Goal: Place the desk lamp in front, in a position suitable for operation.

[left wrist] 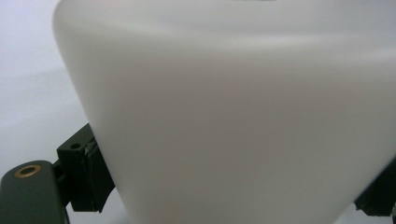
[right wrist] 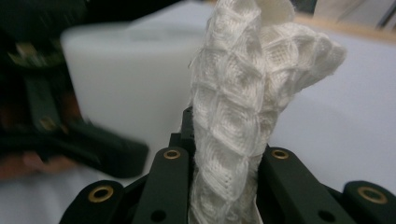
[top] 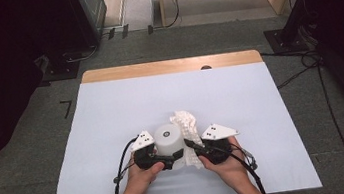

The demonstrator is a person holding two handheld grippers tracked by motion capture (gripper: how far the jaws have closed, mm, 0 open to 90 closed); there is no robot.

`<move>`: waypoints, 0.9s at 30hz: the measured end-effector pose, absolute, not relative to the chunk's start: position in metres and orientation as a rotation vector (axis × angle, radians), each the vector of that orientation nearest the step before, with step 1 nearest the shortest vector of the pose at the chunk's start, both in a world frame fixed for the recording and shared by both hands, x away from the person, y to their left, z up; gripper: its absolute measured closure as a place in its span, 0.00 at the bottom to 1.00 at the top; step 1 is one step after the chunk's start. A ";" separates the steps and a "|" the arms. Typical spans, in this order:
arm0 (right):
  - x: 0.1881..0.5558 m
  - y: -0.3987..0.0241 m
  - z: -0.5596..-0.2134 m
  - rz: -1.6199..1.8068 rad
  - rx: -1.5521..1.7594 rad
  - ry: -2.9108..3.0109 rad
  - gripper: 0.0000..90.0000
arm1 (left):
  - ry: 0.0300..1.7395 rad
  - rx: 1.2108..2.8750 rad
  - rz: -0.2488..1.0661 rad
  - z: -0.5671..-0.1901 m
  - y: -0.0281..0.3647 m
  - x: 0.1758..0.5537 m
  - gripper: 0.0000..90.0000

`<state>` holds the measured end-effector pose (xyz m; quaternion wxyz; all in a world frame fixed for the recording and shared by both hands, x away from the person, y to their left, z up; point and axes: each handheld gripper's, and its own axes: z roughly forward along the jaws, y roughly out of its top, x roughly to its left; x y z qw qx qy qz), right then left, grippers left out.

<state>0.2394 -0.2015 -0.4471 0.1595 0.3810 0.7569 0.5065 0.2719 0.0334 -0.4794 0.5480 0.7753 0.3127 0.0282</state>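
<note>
A white cylinder [top: 168,139] stands upright near the table's front middle, and my left gripper [top: 168,158] is shut on its lower wall. In the left gripper view its smooth white side [left wrist: 233,121] fills the space between the two jaws, which press on it from both sides. A white waffle-weave cloth [top: 187,125] lies bunched against the cylinder's right side. My right gripper [top: 193,149] is shut on the cloth. In the right gripper view the cloth [right wrist: 243,116] rises pinched between the jaws, with the cylinder [right wrist: 130,79] behind it to the left.
A pale sheet [top: 111,110] covers the table, with a wooden strip [top: 171,66] showing along the far edge. Cables [top: 119,169] trail from both grippers toward the front. Dark equipment and cords stand on the floor around the table.
</note>
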 end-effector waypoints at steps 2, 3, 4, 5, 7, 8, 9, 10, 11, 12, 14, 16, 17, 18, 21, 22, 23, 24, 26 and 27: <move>0.235 -0.205 -0.437 1.532 1.057 2.097 0.87 | 0.733 1.846 0.074 -0.479 0.032 0.271 0.09; 0.235 -0.205 -0.436 1.534 1.051 2.096 0.87 | 0.732 1.846 0.075 -0.479 0.031 0.271 0.09; 0.235 -0.205 -0.436 1.530 1.058 2.109 0.87 | 0.734 1.846 0.072 -0.479 0.032 0.271 0.09; 0.236 -0.206 -0.438 1.527 1.062 2.129 0.87 | 0.736 1.843 0.066 -0.479 0.032 0.272 0.09; 0.241 -0.206 -0.455 1.458 1.120 2.242 0.87 | 0.749 1.837 0.065 -0.479 0.034 0.273 0.09; 0.243 -0.205 -0.462 1.426 1.135 2.293 0.87 | 0.754 1.835 0.075 -0.479 0.035 0.273 0.09; 0.244 -0.205 -0.467 1.393 1.138 2.341 0.87 | 0.758 1.834 0.078 -0.479 0.036 0.274 0.09; 0.244 -0.205 -0.467 1.393 1.138 2.341 0.87 | 0.755 1.837 0.083 -0.478 0.037 0.274 0.09; 0.245 -0.205 -0.471 1.377 1.134 2.366 0.86 | 0.755 1.838 0.084 -0.478 0.037 0.274 0.09; 0.245 -0.205 -0.473 1.362 1.125 2.375 0.84 | 0.755 1.837 0.087 -0.478 0.037 0.274 0.09; 0.246 -0.206 -0.470 1.349 1.128 2.365 0.76 | 0.754 1.838 0.101 -0.479 0.036 0.274 0.09; 0.248 -0.209 -0.467 1.354 1.143 2.352 0.67 | 0.749 1.842 0.109 -0.479 0.037 0.274 0.09; 0.250 -0.212 -0.465 1.359 1.165 2.357 0.66 | 0.748 1.847 0.115 -0.478 0.038 0.274 0.09; 0.251 -0.215 -0.465 1.367 1.188 2.362 0.66 | 0.750 1.847 0.119 -0.478 0.039 0.274 0.09; 0.253 -0.226 -0.464 1.401 1.252 2.341 0.83 | 0.755 1.845 0.128 -0.478 0.042 0.276 0.09; 0.253 -0.228 -0.464 1.410 1.247 2.328 0.86 | 0.747 1.841 0.131 -0.478 0.042 0.276 0.09; 0.253 -0.229 -0.464 1.398 1.249 2.326 0.88 | 0.739 1.840 0.134 -0.477 0.043 0.276 0.09; 0.252 -0.230 -0.463 1.390 1.243 2.323 0.89 | 0.722 1.833 0.149 -0.476 0.043 0.275 0.09; 0.250 -0.230 -0.460 1.386 1.229 2.275 0.89 | 0.690 1.830 0.191 -0.475 0.043 0.274 0.09; 0.248 -0.231 -0.458 1.380 1.219 2.242 0.89 | 0.667 1.847 0.244 -0.474 0.041 0.274 0.09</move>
